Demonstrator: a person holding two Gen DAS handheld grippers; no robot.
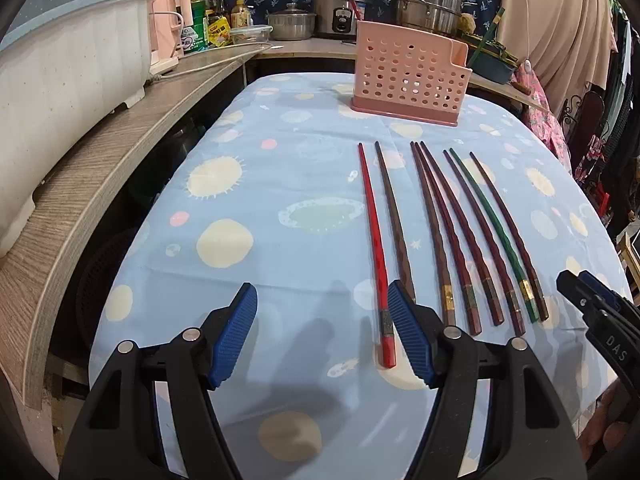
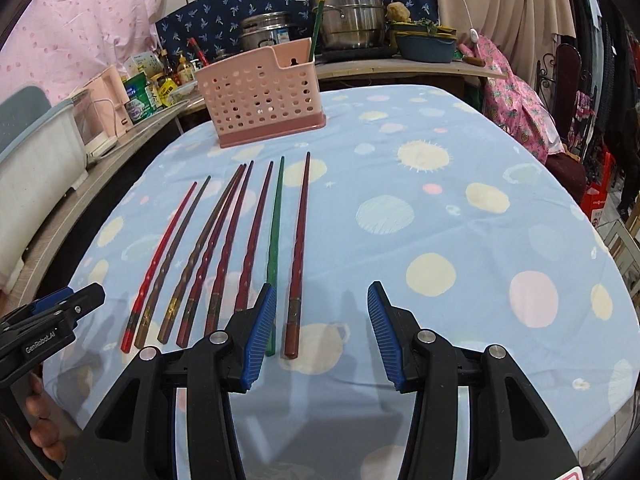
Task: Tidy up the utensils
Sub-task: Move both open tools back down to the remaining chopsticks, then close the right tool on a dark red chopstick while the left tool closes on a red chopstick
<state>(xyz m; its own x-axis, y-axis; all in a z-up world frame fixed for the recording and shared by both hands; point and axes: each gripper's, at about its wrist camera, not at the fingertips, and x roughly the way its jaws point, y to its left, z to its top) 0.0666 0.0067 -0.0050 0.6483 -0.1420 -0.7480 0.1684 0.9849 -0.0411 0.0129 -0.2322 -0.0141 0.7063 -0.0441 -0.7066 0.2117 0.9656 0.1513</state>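
Several chopsticks lie side by side on the blue patterned tablecloth (image 1: 280, 272): a red one (image 1: 374, 248) at the left, brown and maroon ones, a green one (image 1: 494, 232) and a maroon one (image 2: 298, 256) at the right. A pink perforated holder (image 1: 408, 76) stands behind them, with one green chopstick (image 2: 318, 20) upright in it. My left gripper (image 1: 322, 332) is open and empty, its right finger beside the red chopstick's thick end. My right gripper (image 2: 322, 336) is open and empty, over the thick ends of the green (image 2: 274, 248) and rightmost chopsticks.
A wooden shelf (image 1: 100, 168) runs along the left with a white tub (image 1: 60, 80) and a pink appliance (image 1: 170, 24). Pots (image 1: 428, 0), bottles and a rice cooker (image 1: 338, 10) stand behind the table. Cloth and a chair (image 2: 560, 92) are at the right edge.
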